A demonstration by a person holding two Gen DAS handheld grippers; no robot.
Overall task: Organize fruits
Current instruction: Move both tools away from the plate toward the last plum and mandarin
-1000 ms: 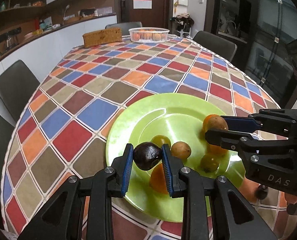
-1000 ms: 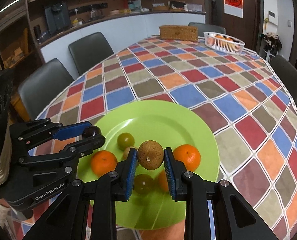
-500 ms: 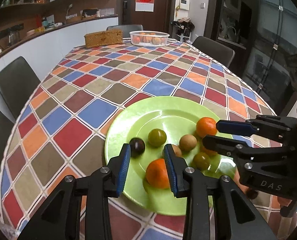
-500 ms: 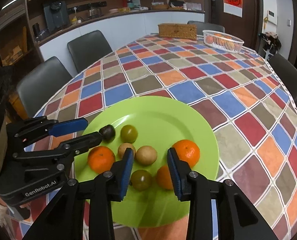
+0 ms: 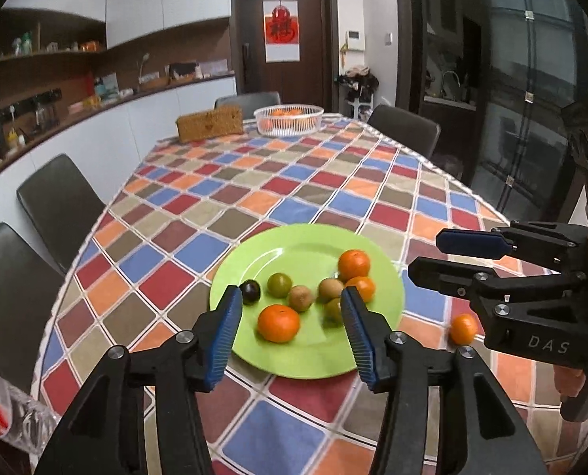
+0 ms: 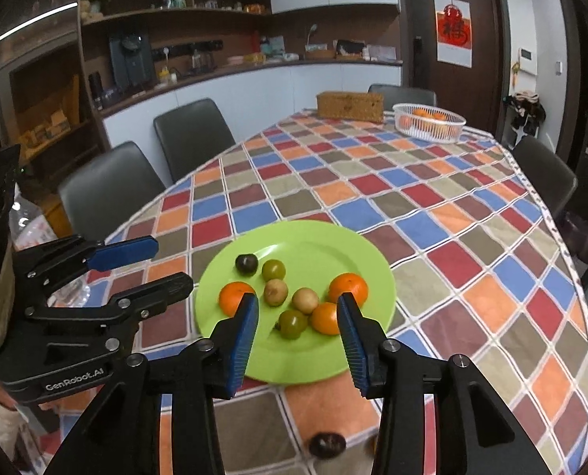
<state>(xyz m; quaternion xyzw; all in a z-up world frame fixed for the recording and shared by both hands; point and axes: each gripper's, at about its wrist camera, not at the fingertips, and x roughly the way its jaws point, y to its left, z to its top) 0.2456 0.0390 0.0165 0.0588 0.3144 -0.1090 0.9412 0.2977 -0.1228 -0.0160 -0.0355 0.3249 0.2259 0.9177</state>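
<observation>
A green plate (image 5: 294,245) (image 6: 313,241) on the checked tablecloth holds several fruits: oranges (image 5: 279,323) (image 6: 348,287), green and brown fruits (image 5: 279,284) (image 6: 305,300) and a dark plum (image 5: 250,292) (image 6: 247,264). My left gripper (image 5: 290,318) is open and empty, raised above the plate's near edge. My right gripper (image 6: 298,322) is open and empty, also raised over the near edge. A small orange (image 5: 463,329) lies on the cloth right of the plate. A dark fruit (image 6: 327,446) lies on the cloth below my right gripper.
A white basket of oranges (image 5: 289,119) (image 6: 429,122) and a brown woven box (image 5: 209,122) (image 6: 349,105) stand at the table's far end. Dark chairs (image 5: 58,202) (image 6: 193,134) line the table. A plastic bottle (image 5: 5,411) lies at the near left.
Both grippers opened, the left dropping the dark plum and the right the brown fruit onto the plate. Both then pulled back and up with jaws wider.
</observation>
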